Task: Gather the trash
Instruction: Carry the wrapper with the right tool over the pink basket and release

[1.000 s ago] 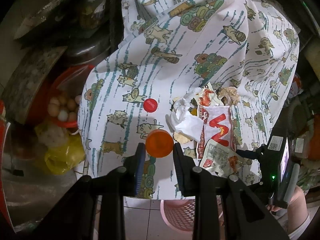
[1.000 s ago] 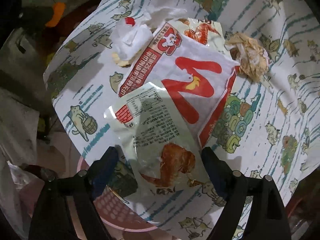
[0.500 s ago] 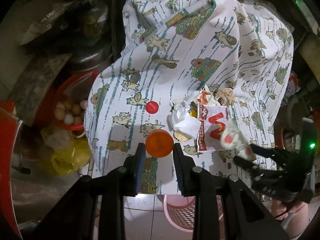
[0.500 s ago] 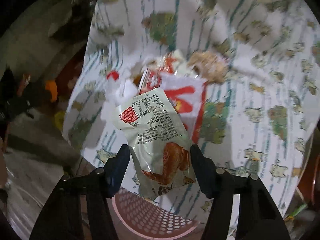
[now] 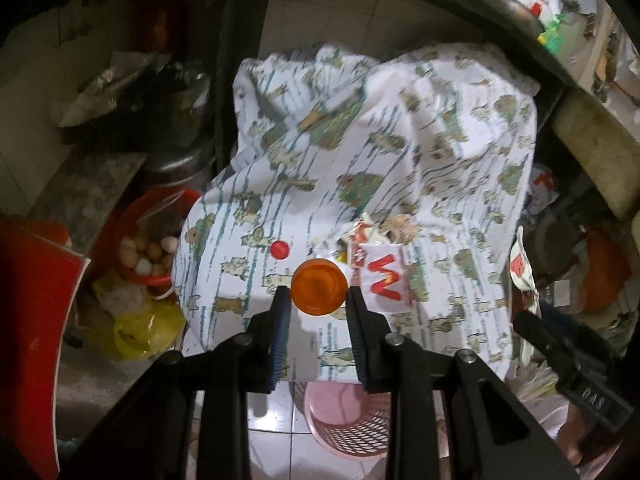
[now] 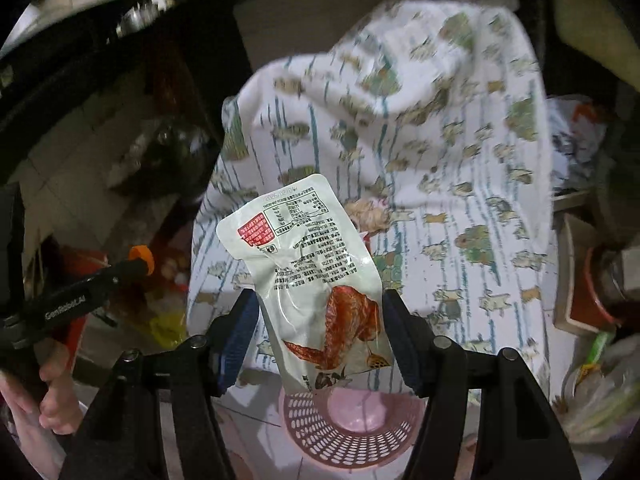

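The left wrist view is showing what the other view is hiding: a red-and-white wrapper (image 5: 382, 278) with a big red letter, a small red cap (image 5: 279, 249) and crumpled paper scraps (image 5: 400, 224), all lying on the patterned cloth (image 5: 440, 152). At 9 o'clock in that view a red bowl of eggs (image 5: 150, 252) is sitting beside a yellow bag (image 5: 144, 326).

The right wrist view is showing the person's hand (image 6: 52, 404) at 8 o'clock, gripping the handle of the other tool, and the full printed face of the snack pouch (image 6: 316, 280).

The left gripper (image 5: 319, 302) is clenching an orange bottle (image 5: 319, 287), its round end facing the camera and both pads pressing its sides. From the side, in the right wrist view, the bottle's orange end is sticking out at 9 o'clock.

The right gripper (image 6: 320, 320) is grasping the snack pouch, which is standing up toward 12 o'clock between the fingers, both edges touching the pads; the pouch is hanging clear of the cloth.

The pink perforated basket (image 6: 352, 424) is sitting on the tiled floor at 6 o'clock in both views, directly below each gripper and partly under the cloth's edge.
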Motion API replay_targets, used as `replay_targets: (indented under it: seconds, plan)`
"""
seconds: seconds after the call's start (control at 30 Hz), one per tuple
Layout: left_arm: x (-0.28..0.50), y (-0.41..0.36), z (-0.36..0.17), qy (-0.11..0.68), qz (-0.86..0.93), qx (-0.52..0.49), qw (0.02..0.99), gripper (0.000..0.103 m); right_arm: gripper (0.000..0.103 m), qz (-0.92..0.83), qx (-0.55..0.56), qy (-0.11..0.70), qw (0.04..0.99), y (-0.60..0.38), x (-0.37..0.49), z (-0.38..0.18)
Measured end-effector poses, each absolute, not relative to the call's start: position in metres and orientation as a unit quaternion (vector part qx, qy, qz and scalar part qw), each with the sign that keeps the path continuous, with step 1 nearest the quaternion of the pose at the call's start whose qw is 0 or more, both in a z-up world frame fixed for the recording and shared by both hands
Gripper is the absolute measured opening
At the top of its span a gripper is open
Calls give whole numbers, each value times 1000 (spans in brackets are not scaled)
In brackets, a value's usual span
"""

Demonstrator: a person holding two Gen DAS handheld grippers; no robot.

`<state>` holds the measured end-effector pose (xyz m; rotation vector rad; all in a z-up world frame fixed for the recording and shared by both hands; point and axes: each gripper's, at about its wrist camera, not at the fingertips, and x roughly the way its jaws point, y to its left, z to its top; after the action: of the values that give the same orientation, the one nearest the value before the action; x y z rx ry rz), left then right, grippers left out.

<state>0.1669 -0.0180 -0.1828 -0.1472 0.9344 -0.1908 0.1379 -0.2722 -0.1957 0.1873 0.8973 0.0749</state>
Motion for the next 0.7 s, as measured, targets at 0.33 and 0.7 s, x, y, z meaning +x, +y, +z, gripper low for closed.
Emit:
replay_targets:
  seconds: [0.33, 0.7]
  plan:
    - [123, -34, -193, 473, -119, -94, 868, 26, 66, -6, 160, 463, 872, -274, 81, -226]
    - [111, -60, -288, 577, -121, -65, 805, 26, 66, -54, 157, 597, 785, -284, 50, -337]
